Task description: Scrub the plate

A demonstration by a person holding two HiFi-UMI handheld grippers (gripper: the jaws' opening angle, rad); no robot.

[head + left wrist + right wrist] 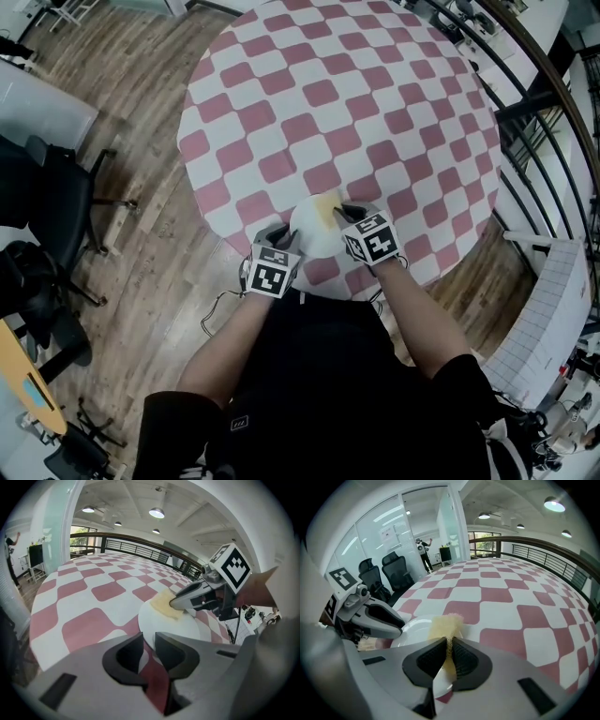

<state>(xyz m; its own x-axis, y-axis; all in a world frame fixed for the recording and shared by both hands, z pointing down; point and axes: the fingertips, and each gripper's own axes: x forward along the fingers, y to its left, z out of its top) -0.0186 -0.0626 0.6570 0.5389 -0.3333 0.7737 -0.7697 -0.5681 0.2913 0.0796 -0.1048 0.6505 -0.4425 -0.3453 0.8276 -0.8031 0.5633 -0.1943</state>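
A white plate [309,236] lies at the near edge of the round table with the pink-and-white checked cloth [337,94]. My left gripper [281,234] is shut on the plate's near rim; in the left gripper view the rim [173,623] runs between the jaws [149,649]. My right gripper [345,212] is shut on a yellow sponge [326,208] that rests on the plate's far right part. The right gripper view shows the sponge [445,623] pinched between the jaws [449,654], over the plate [415,627], with the left gripper [370,616] opposite.
Black office chairs [47,206] stand on the wooden floor to the left. A dark railing [525,103] curves past the table's right side. The rest of the cloth carries nothing. A person [424,550] stands far off by glass walls.
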